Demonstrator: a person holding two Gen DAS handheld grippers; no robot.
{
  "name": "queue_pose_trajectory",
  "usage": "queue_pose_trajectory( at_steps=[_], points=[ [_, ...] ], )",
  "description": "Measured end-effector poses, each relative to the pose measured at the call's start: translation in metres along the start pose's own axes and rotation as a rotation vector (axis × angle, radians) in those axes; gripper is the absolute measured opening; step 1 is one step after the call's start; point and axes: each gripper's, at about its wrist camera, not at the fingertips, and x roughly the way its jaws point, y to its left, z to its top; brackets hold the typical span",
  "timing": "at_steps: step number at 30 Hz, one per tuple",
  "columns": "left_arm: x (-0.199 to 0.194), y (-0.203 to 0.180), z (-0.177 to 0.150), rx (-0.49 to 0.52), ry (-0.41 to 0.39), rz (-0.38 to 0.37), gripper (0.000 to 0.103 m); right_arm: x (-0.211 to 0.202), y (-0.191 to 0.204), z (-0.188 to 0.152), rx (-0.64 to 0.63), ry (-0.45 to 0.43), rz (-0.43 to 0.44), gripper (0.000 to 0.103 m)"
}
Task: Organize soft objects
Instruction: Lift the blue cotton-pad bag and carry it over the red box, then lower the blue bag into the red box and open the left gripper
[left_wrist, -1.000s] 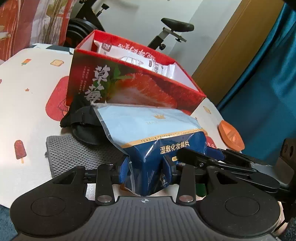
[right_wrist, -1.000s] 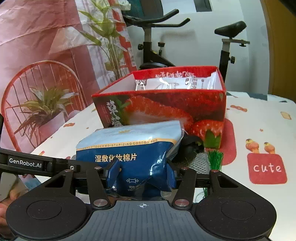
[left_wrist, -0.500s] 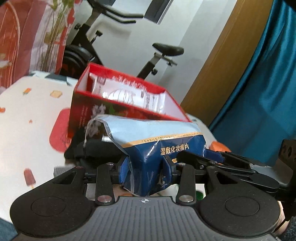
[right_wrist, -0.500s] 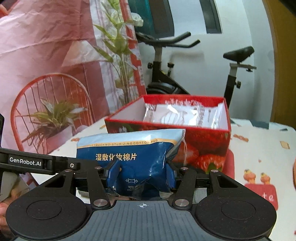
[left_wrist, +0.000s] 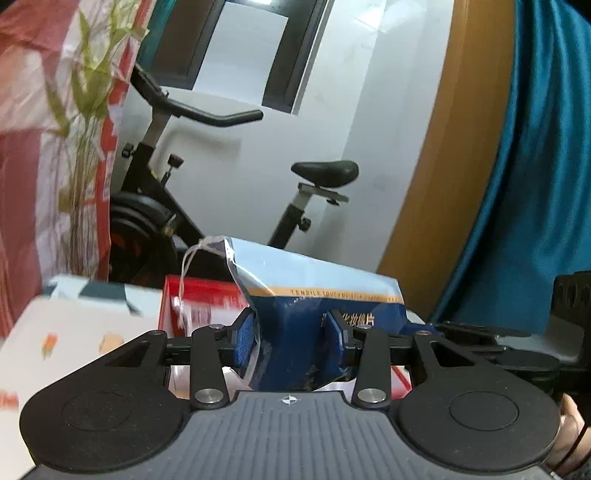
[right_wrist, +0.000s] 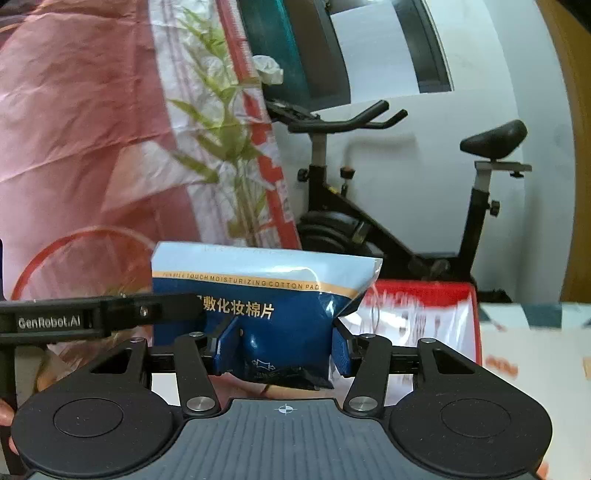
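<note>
While I look along my left hand-held gripper (left_wrist: 291, 338), I see its blue pads clenched on the lower, dark-blue end of the cotton pad pouch (left_wrist: 314, 295), which hangs in the air with its pale-blue top leaning away from me and a thin white string trailing off its corner. Behind and below it sits the red strawberry box (left_wrist: 195, 295) on the counter (left_wrist: 74, 332), blurred, with an exercise bike (left_wrist: 221, 184) and a teal curtain (left_wrist: 535, 184) beyond. From the right wrist view, my right hand-held gripper (right_wrist: 284, 350) grips the same pouch (right_wrist: 258, 295) from the other side, pads pressed into its bottom corners, the other gripper's black arm crossing at the left. The box (right_wrist: 424, 306) lies lower right, open, with white packets inside, though smeared. I judge I am mid-carry, the pouch lifted clear and not yet over the box. Next I need to bring both hands forward together over the opening, lower the pouch beside the packets, and let go on both sides at once so it doesn't twist.
</note>
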Motion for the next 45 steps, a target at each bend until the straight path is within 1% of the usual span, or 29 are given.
queue_pose_trajectory(
  at_steps=[2, 4, 7, 10, 12, 14, 16, 19, 22, 23, 25, 28, 30, 33, 35, 38, 42, 43, 44, 45],
  points=[
    [0.025, 0.005, 0.02, 0.032, 0.008, 0.005, 0.043, 0.023, -0.01, 0.018, -0.018, 0.002, -0.023, 0.048],
    [0.048, 0.006, 0.034, 0.081, 0.039, 0.015, 0.043, 0.043, -0.021, 0.03, -0.009, 0.007, -0.046, 0.048],
    [0.086, 0.009, 0.042, 0.118, 0.102, 0.032, 0.043, 0.071, -0.047, 0.036, 0.042, 0.011, -0.072, 0.048],
    [0.12, 0.022, 0.036, 0.073, 0.192, 0.035, 0.043, 0.101, -0.071, 0.025, 0.108, 0.083, -0.09, 0.048],
    [0.138, 0.036, 0.028, 0.023, 0.255, 0.036, 0.043, 0.121, -0.086, 0.012, 0.157, 0.15, -0.097, 0.047],
    [0.156, 0.041, 0.015, 0.015, 0.317, 0.055, 0.043, 0.139, -0.096, -0.001, 0.179, 0.227, -0.108, 0.045],
    [0.168, 0.042, 0.003, 0.041, 0.358, 0.074, 0.043, 0.156, -0.105, -0.011, 0.2, 0.305, -0.122, 0.044],
    [0.184, 0.045, -0.009, 0.043, 0.438, 0.074, 0.043, 0.17, -0.115, -0.022, 0.254, 0.379, -0.147, 0.042],
    [0.19, 0.051, -0.015, 0.043, 0.488, 0.073, 0.044, 0.18, -0.115, -0.023, 0.282, 0.441, -0.161, 0.041],
    [0.192, 0.054, -0.016, 0.028, 0.495, 0.073, 0.044, 0.181, -0.117, -0.025, 0.294, 0.464, -0.157, 0.04],
    [0.192, 0.06, -0.019, -0.002, 0.536, 0.067, 0.044, 0.186, -0.121, -0.03, 0.341, 0.52, -0.144, 0.039],
    [0.191, 0.063, -0.023, 0.017, 0.584, 0.049, 0.044, 0.19, -0.125, -0.037, 0.39, 0.572, -0.132, 0.039],
    [0.191, 0.062, -0.027, 0.017, 0.606, 0.046, 0.044, 0.193, -0.123, -0.039, 0.395, 0.612, -0.129, 0.04],
    [0.19, 0.066, -0.03, 0.0, 0.635, 0.033, 0.046, 0.193, -0.12, -0.039, 0.384, 0.641, -0.125, 0.04],
    [0.192, 0.069, -0.03, -0.007, 0.649, 0.021, 0.048, 0.195, -0.117, -0.038, 0.366, 0.665, -0.138, 0.041],
    [0.189, 0.074, -0.023, -0.02, 0.626, 0.018, 0.056, 0.188, -0.117, -0.034, 0.327, 0.667, -0.16, 0.042],
    [0.179, 0.076, -0.014, -0.026, 0.581, 0.013, 0.055, 0.178, -0.122, -0.024, 0.33, 0.629, -0.159, 0.042],
    [0.179, 0.074, -0.012, -0.019, 0.567, 0.022, 0.051, 0.173, -0.124, -0.023, 0.32, 0.614, -0.162, 0.041],
    [0.177, 0.073, -0.011, -0.012, 0.544, 0.038, 0.037, 0.17, -0.125, -0.02, 0.306, 0.594, -0.169, 0.036],
    [0.176, 0.071, -0.01, -0.01, 0.527, 0.047, 0.029, 0.168, -0.124, -0.018, 0.296, 0.576, -0.173, 0.028]
  ],
)
